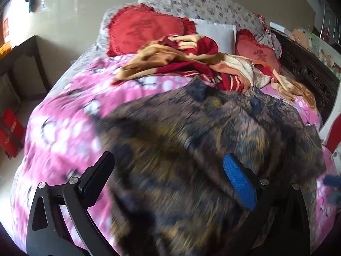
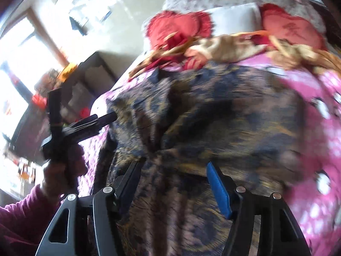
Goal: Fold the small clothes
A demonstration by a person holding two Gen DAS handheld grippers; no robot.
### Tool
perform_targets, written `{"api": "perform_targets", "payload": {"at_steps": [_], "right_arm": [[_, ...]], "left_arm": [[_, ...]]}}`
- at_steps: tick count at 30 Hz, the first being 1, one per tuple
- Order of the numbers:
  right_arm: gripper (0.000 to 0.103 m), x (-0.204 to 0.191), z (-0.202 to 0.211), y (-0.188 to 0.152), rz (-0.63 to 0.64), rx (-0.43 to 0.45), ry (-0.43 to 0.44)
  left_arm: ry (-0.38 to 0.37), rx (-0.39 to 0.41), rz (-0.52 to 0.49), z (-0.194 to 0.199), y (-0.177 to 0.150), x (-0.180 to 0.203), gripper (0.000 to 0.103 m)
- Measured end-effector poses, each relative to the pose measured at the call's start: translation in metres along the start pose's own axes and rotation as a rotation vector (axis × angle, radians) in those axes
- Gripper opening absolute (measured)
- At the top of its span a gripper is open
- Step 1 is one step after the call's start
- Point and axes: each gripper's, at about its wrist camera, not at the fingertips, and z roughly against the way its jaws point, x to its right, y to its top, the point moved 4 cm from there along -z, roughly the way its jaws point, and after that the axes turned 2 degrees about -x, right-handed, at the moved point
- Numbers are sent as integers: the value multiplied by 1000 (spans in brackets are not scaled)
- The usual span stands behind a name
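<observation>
My bed [image 1: 53, 128] wears a pink quilt; red cushions [image 1: 145, 29] lie far. Left, a glossy pale floor [image 1: 70, 17] and a bright window [image 2: 19, 49].

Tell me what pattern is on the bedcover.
Pink bedcover with white dots and cartoon figures, clearest in the left wrist view.

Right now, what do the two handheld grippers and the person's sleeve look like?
Each gripper is a black frame with curved, slotted arms and silver pivot bolts. Both the left gripper and the right gripper carry one black finger and one finger faced with a textured blue pad. The hand on the left gripper's black handle comes out of a ribbed magenta sleeve.
</observation>
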Motion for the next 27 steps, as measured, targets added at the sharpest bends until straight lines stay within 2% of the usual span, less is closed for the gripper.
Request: {"api": "perform_targets", "payload": {"at_steps": [2,3,4,5,7,8,10,14,17,20,24,27], "right_arm": [[62,22,15,-5,-42,11,-4],[62,29,21,-8,-57,14,-8],[62,35,26,-11,-75,20,-17],[62,41,30,-15,-91,27,-26],[62,56,42,-18,-122,36,-34],[62,60,47,-19,-133,43,-39],[62,69,54,-15,-157,73,-53],[63,84,74,-4,-189,136,-89],[69,97,72,1,-208,147,-144],[69,116,58,12,-250,138,-183],[78,148,38,37,-371,154,-189],[79,171,11,55,-437,101,-152]], "left_arm": [[33,-27,-50,-18,9,12,101],[41,-44,-71,-26,12,16,90],[46,-67,-94,-36,13,22,71],[41,-86,-106,-41,13,26,62],[-3,-98,-102,-43,15,30,29],[-7,-92,-97,-37,17,30,18],[-23,-48,-70,-15,23,24,7],[-54,77,43,43,26,-18,6],[-30,28,102,46,1,-43,5],[-11,-23,90,36,-31,-44,5],[23,-52,54,29,-60,-33,5],[45,-63,52,21,-67,-37,6]]}}
